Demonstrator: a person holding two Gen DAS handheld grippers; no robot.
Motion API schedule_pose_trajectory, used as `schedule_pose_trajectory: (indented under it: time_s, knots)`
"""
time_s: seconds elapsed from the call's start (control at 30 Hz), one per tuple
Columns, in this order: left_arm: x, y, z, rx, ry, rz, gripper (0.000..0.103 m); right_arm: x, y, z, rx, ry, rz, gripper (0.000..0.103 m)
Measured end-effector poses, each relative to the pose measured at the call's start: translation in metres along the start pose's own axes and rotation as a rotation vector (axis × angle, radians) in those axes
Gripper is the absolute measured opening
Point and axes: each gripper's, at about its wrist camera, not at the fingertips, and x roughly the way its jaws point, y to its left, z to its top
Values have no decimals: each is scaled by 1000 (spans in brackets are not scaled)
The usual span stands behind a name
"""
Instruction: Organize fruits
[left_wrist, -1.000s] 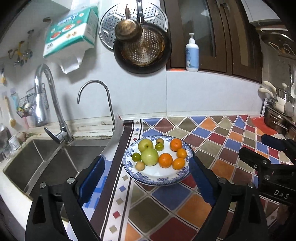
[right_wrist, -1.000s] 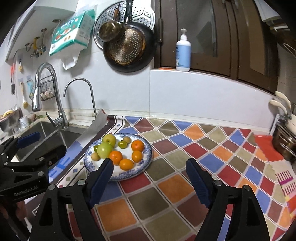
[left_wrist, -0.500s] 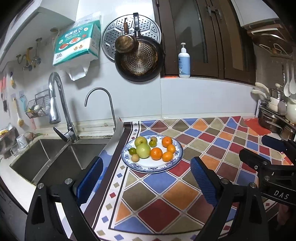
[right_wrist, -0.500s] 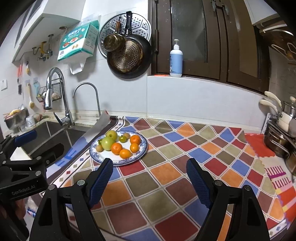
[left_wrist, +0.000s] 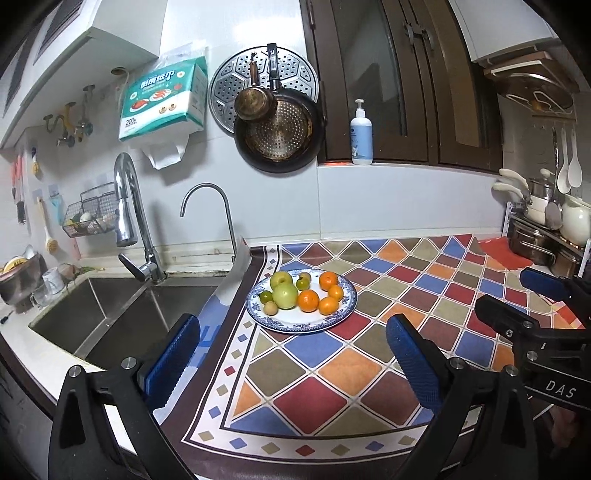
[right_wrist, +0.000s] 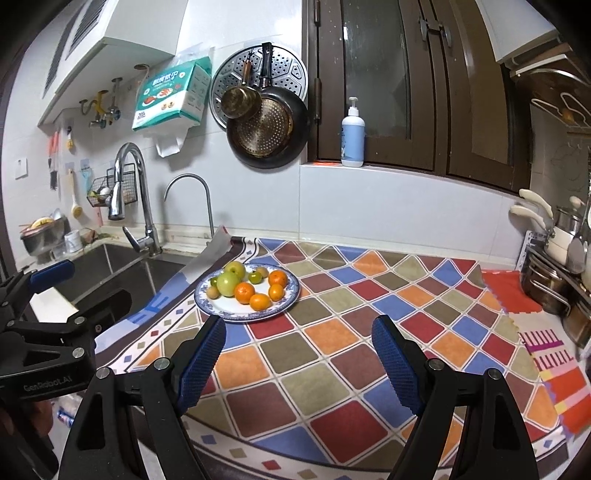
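A blue-and-white plate (left_wrist: 303, 326) (right_wrist: 236, 314) sits on the colourful diamond-patterned mat near the sink. On it lie two green apples (left_wrist: 285, 295) (right_wrist: 228, 283), several oranges (left_wrist: 308, 299) (right_wrist: 243, 292) and a few small green and brownish fruits (left_wrist: 266, 296). My left gripper (left_wrist: 291, 345) is open and empty, well back from the plate. My right gripper (right_wrist: 298, 345) is open and empty, back and to the right of the plate. Each gripper shows at the edge of the other's view.
A steel sink (left_wrist: 110, 314) with two faucets (left_wrist: 129, 206) lies left of the mat. Pans (left_wrist: 277, 136) and a tissue pack hang on the wall. A soap bottle (left_wrist: 361, 136) stands on the ledge. Pots and utensils (left_wrist: 543, 236) crowd the right end.
Both grippers have pulled back and up from the plate; the plate now looks smaller and farther away. The fruits have not moved. Both grippers stay open.
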Motion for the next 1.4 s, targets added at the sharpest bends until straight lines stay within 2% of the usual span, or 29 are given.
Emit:
schedule_pose_trajectory:
  time_s: [0.57, 1.4]
  knots:
    - [-26, -4, -6, -3, -8, 5, 103, -28, 2, -8, -11, -30, 9, 82]
    - [-47, -14, -14, 21, -15, 2, 103, -45, -3, -16, -10, -39, 8, 82]
